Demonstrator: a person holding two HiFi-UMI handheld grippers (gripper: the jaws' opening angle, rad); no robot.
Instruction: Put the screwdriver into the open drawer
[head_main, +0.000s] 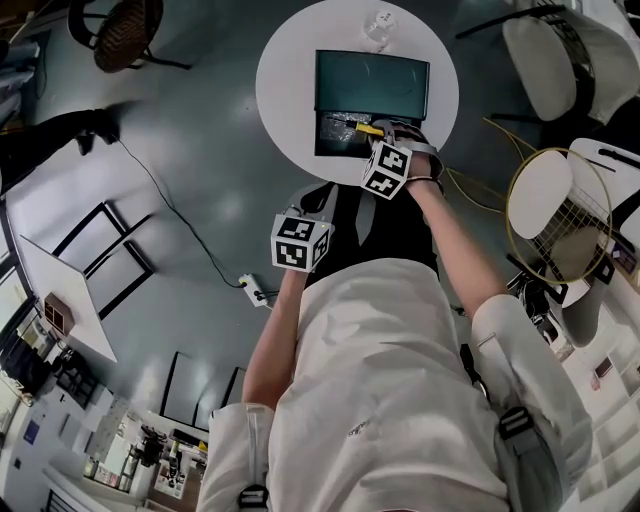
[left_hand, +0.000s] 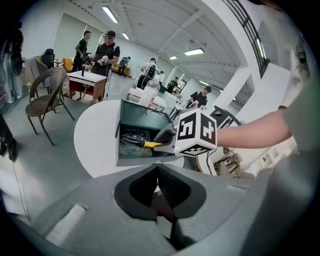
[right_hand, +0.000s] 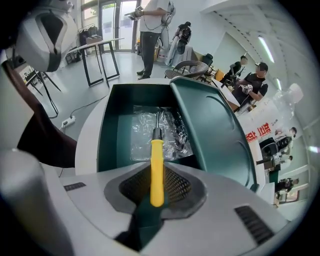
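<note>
Right gripper (right_hand: 156, 174) (screwdriver (right_hand: 157, 152) held), round white table (head_main: 285, 95)

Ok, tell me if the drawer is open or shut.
Open. The drawer is pulled out, its crinkled plastic lining in plain sight, with the tip of the screwdriver over it.

One round white desk (head_main: 285, 100) carries one green cabinet (head_main: 372, 80) with one open drawer (head_main: 335, 135), and one clear bottle (left_hand: 150, 92) at twelve o'clock. One yellow-handled screwdriver (right_hand: 156, 160). Two tongs: left tongs (left_hand: 159, 175), right tongs (right_hand: 156, 187). One wicker chair (head_main: 125, 30) at ten o'clock.
</note>
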